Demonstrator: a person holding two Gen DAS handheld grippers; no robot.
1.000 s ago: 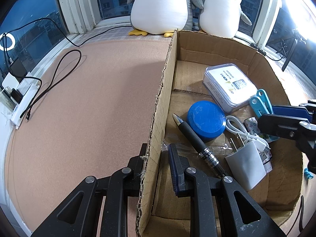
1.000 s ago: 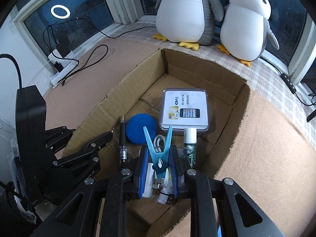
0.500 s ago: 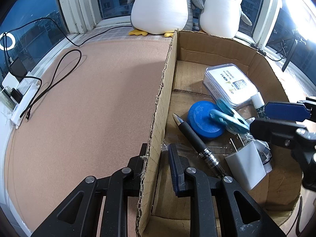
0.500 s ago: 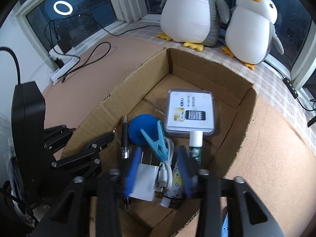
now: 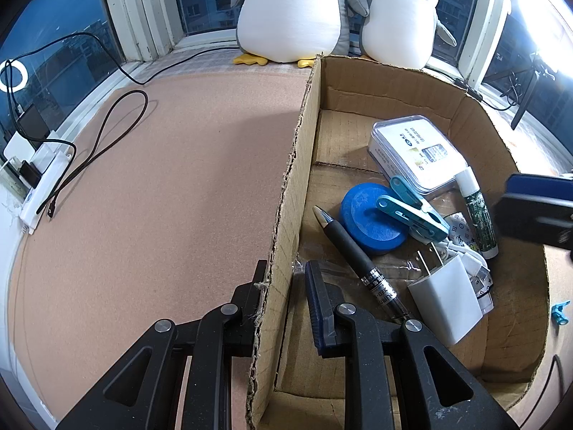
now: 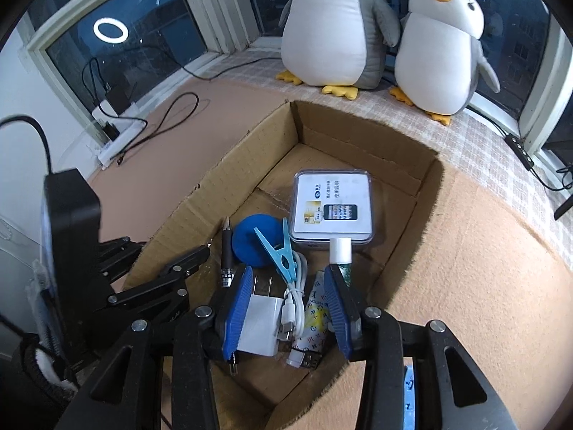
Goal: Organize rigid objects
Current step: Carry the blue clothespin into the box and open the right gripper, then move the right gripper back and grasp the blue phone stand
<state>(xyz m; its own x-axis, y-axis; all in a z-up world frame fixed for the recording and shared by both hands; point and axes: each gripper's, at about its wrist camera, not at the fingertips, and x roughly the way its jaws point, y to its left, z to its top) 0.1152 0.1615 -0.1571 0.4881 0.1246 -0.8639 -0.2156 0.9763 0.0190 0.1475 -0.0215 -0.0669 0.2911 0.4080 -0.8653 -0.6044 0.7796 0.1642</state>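
Left wrist: tan cork surface, windows and two plush penguins ahead. Bare surface left of the left gripper, which pinches the cardboard box wall, one finger each side. Inside, right of it: pen, blue disc, teal clothespin across the disc.

Right wrist: right gripper spread wide, holding nothing, over charger and cable. Clothespin just ahead; clear case beyond.
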